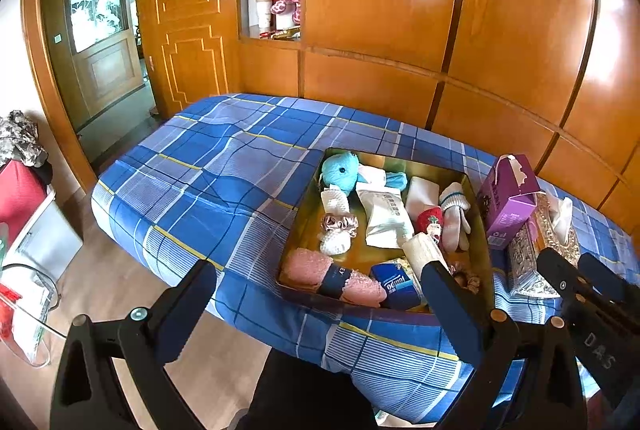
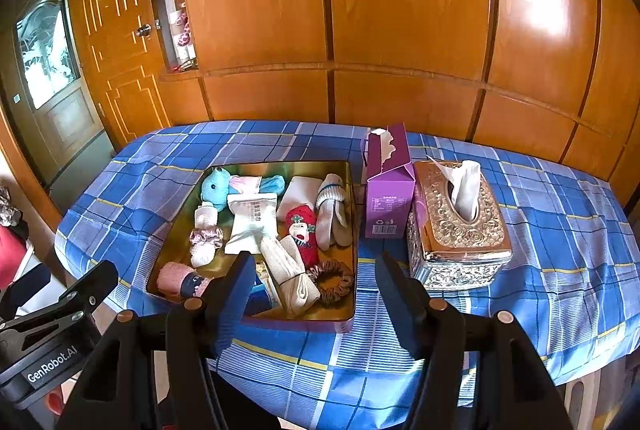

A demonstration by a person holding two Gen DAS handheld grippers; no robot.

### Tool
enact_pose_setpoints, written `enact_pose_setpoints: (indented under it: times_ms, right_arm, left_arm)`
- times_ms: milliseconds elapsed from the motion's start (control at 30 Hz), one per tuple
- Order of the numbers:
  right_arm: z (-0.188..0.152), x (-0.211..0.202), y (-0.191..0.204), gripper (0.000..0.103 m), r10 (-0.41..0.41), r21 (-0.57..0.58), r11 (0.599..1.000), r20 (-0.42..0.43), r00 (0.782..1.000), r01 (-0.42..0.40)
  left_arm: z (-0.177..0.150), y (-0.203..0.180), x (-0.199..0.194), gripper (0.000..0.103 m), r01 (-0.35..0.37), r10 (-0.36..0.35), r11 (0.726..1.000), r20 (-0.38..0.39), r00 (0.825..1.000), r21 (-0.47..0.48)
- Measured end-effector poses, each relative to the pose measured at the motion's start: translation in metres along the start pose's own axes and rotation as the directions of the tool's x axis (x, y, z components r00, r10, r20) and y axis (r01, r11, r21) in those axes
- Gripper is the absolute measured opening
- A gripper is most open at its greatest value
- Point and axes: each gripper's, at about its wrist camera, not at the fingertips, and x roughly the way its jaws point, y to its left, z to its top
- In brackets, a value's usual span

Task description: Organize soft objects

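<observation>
A gold metal tray (image 1: 478, 213) (image 2: 352, 213) sits on the blue plaid table and holds several soft things: a turquoise plush toy (image 1: 340, 169) (image 2: 214, 187), a white wipes pack (image 1: 386, 218) (image 2: 250, 224), a pink rolled towel (image 1: 332, 276) (image 2: 176, 280), a cream rolled cloth (image 2: 294, 278), a red strawberry sock (image 2: 304, 230), white socks (image 2: 332, 213) and a brown scrunchie (image 2: 332, 280). My left gripper (image 1: 320, 282) is open and empty, in front of the tray's near edge. My right gripper (image 2: 316, 278) is open and empty, over the tray's near right corner.
A purple carton (image 2: 388, 181) (image 1: 508, 197) and an ornate gold tissue box (image 2: 460, 226) (image 1: 536, 254) stand right of the tray. A wooden wardrobe wall (image 2: 400, 29) runs behind the table. A door (image 1: 188, 29) and floor clutter (image 1: 24, 230) are to the left.
</observation>
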Motion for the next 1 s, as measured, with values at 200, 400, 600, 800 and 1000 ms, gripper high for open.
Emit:
enact_pose_setpoints:
  times_ms: [200,400,600,800,1000]
  right_arm:
    - [0.0006,0.0007,-0.0007,0.063,-0.012,0.003,1.0,0.003,1.0,0.012]
    - [-0.0004,0.0024,0.0017,0.063,0.002,-0.004,1.0,-0.009,1.0,-0.002]
    - [-0.0005,0.0016,0.0034,0.063,0.003,-0.007,1.0,-0.005,1.0,-0.003]
    - [-0.0001,0.0019,0.0047,0.063,0.003,-0.007,1.0,-0.01,1.0,-0.003]
    - [-0.0005,0.0039,0.0031,0.063,0.005,-0.004,1.0,-0.011,1.0,-0.005]
  left_arm:
    - [0.0001,-0.0001,0.0007,0.103,0.002,-0.002,1.0,0.0,1.0,0.003]
    - [0.0002,0.0007,0.0018,0.103,-0.008,0.008,1.0,0.0,1.0,0.009]
    - [-0.0002,0.0011,0.0073,0.103,-0.013,0.013,1.0,-0.014,1.0,0.012]
    - [0.0002,0.0006,0.0082,0.103,-0.018,0.018,1.0,-0.005,1.0,0.019]
    - [0.0,0.001,0.0088,0.103,-0.01,0.01,1.0,-0.01,1.0,0.022]
